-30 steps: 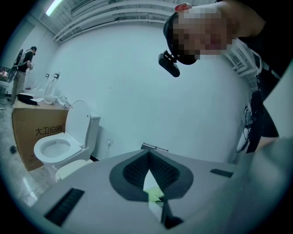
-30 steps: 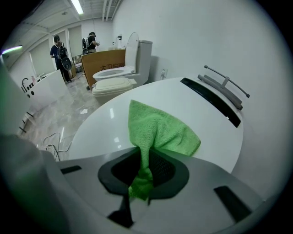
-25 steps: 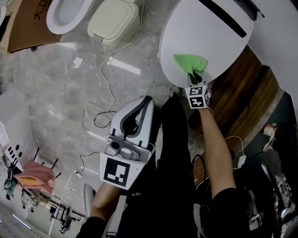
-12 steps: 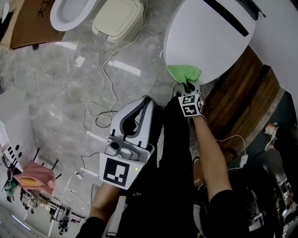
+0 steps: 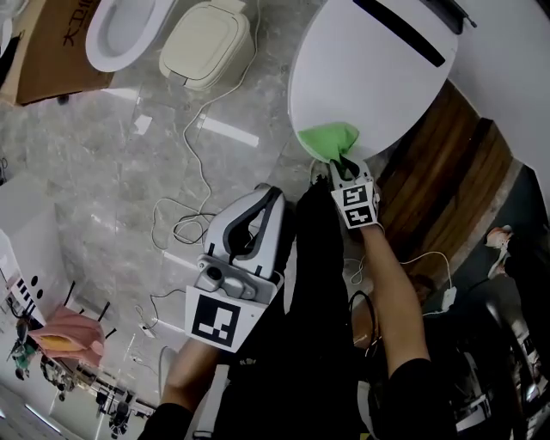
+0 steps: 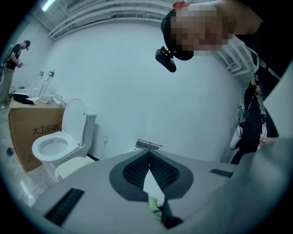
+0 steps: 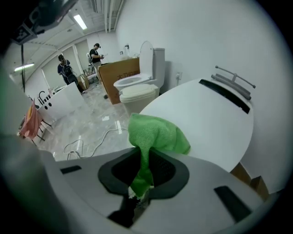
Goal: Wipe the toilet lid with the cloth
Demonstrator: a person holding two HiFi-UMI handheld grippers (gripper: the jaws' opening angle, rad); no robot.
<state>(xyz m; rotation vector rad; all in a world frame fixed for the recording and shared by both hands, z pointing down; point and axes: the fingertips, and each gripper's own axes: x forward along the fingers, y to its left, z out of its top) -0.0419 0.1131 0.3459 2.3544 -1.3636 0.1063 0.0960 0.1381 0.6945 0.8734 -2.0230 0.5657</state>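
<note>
The white toilet lid (image 5: 378, 77) lies shut at the upper right of the head view. A green cloth (image 5: 326, 139) rests bunched on its near rim. My right gripper (image 5: 345, 165) is shut on the cloth's tail, just off the rim. In the right gripper view the cloth (image 7: 156, 133) hangs down between the jaws of my right gripper (image 7: 143, 157), with the lid (image 7: 206, 119) behind it. My left gripper (image 5: 272, 192) is held low by the person's body, away from the toilet. Seen from its own camera, my left gripper (image 6: 149, 153) is shut, tips touching, nothing in it.
A second toilet (image 5: 120, 26) with its seat open, a cream lidded unit (image 5: 206, 39) and a cardboard box (image 5: 43, 51) stand at the upper left. Cables (image 5: 193, 172) trail over the grey marble floor. Wood planks (image 5: 447, 180) lie right of the toilet. A pink cloth (image 5: 64, 331) hangs lower left.
My right gripper has dragged the green cloth leftward and toward the lid's near rim. The left gripper has stayed roughly where it was.
</note>
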